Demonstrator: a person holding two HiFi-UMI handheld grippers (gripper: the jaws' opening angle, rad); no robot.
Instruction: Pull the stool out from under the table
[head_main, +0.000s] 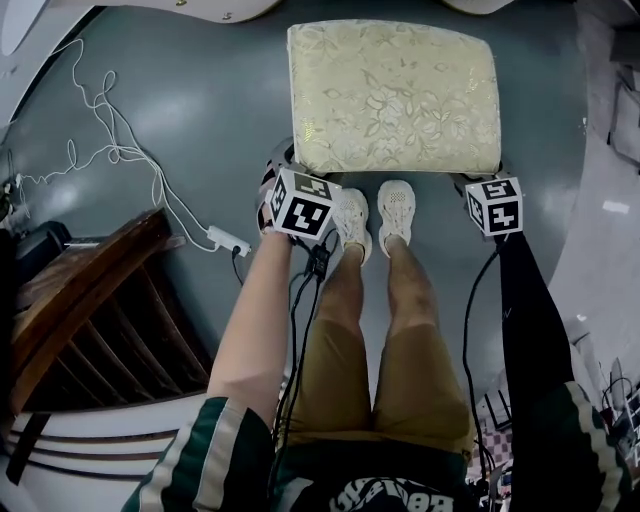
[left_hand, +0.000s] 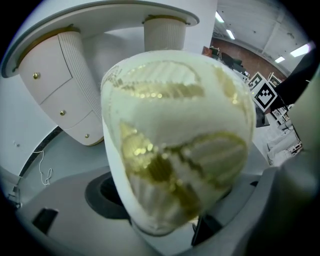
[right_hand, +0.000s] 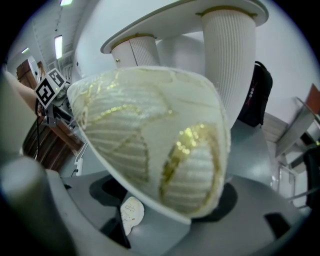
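Note:
The stool (head_main: 395, 95), a cream cushion with a gold leaf pattern, stands on the grey floor just in front of the white table (head_main: 225, 10). My left gripper (head_main: 290, 170) is at its near left corner and my right gripper (head_main: 478, 178) at its near right corner. In the left gripper view the cushion corner (left_hand: 175, 140) fills the space between the jaws of the left gripper (left_hand: 165, 220). The right gripper view shows the other corner (right_hand: 150, 140) wedged the same way in the right gripper (right_hand: 160, 220). Both are shut on the stool.
The person's white shoes (head_main: 375, 215) stand right behind the stool's near edge. A white cable with a power strip (head_main: 228, 240) lies on the floor at the left, beside dark wooden furniture (head_main: 80, 310). The table's ribbed pedestals (right_hand: 230, 55) rise behind the stool. A black bag (right_hand: 255, 95) leans by one.

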